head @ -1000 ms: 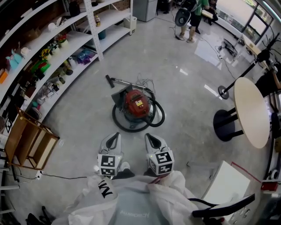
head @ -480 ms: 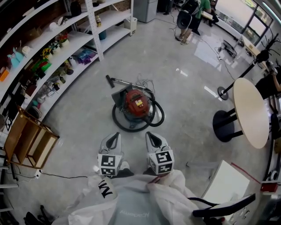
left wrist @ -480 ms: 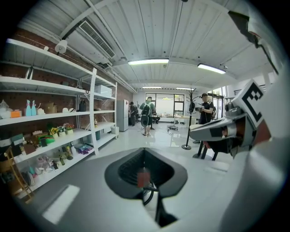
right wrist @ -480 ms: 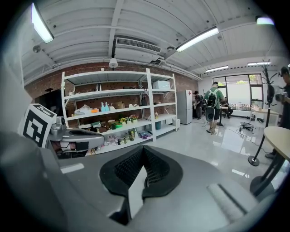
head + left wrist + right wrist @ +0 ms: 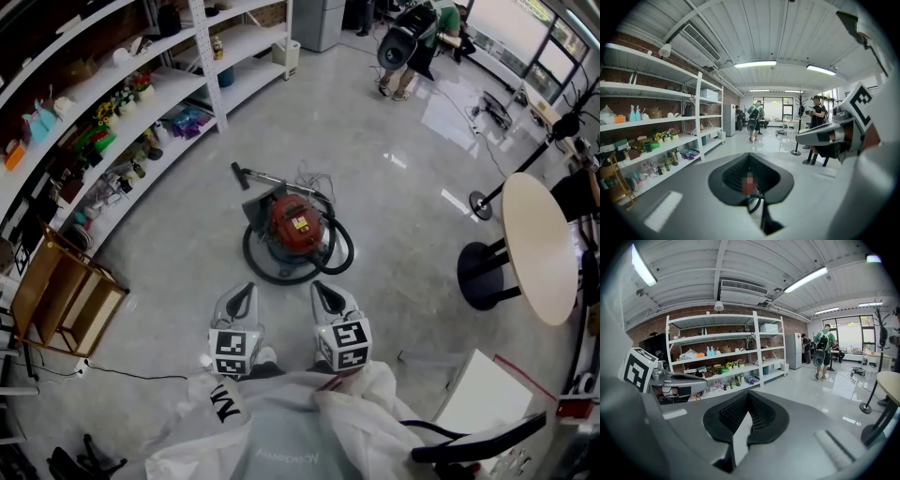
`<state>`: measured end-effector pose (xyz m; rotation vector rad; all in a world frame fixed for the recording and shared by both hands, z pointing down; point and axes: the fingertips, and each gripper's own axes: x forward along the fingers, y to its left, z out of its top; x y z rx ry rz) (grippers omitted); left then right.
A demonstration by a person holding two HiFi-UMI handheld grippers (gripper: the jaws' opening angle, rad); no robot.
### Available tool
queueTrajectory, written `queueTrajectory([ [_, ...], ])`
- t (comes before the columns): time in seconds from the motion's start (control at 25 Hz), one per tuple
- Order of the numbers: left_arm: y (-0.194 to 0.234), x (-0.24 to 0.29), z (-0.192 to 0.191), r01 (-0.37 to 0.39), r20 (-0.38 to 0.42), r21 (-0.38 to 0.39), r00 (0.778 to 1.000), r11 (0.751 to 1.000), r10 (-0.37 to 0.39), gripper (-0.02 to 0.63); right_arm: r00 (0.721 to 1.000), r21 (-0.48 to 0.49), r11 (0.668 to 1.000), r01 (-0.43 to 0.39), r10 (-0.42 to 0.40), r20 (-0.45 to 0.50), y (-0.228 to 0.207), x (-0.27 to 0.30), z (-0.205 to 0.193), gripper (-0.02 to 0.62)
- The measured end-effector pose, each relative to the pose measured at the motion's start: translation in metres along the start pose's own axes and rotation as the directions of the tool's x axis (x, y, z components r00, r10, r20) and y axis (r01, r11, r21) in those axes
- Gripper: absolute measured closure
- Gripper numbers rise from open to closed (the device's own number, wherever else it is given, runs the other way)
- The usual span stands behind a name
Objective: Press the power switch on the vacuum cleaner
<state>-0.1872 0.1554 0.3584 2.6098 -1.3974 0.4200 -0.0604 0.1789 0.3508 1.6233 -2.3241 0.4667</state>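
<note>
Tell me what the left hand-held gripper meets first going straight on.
Likely the vacuum cleaner, ahead of the left hand-held gripper; but its own view looks fairly level across the room, so it may pass above.

From the head view the vacuum cleaner (image 5: 293, 225) is so small that its power switch cannot be picked out. In the left gripper view the left gripper (image 5: 749, 158) hides nearly all of it; only a bit of black hose (image 5: 754, 203) peeks through. The round table (image 5: 539, 244) is cut off by the picture's right edge.
</note>
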Motion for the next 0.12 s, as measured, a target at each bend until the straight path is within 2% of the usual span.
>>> queueTrajectory([
  [0.12,0.0001,0.0021,0.0014,-0.004,0.001,-0.001,1.000,1.000,0.004,0.606,1.000,0.004,1.000,-0.004,0.004,0.002,-0.0021,0.0012,0.0017,0.597],
])
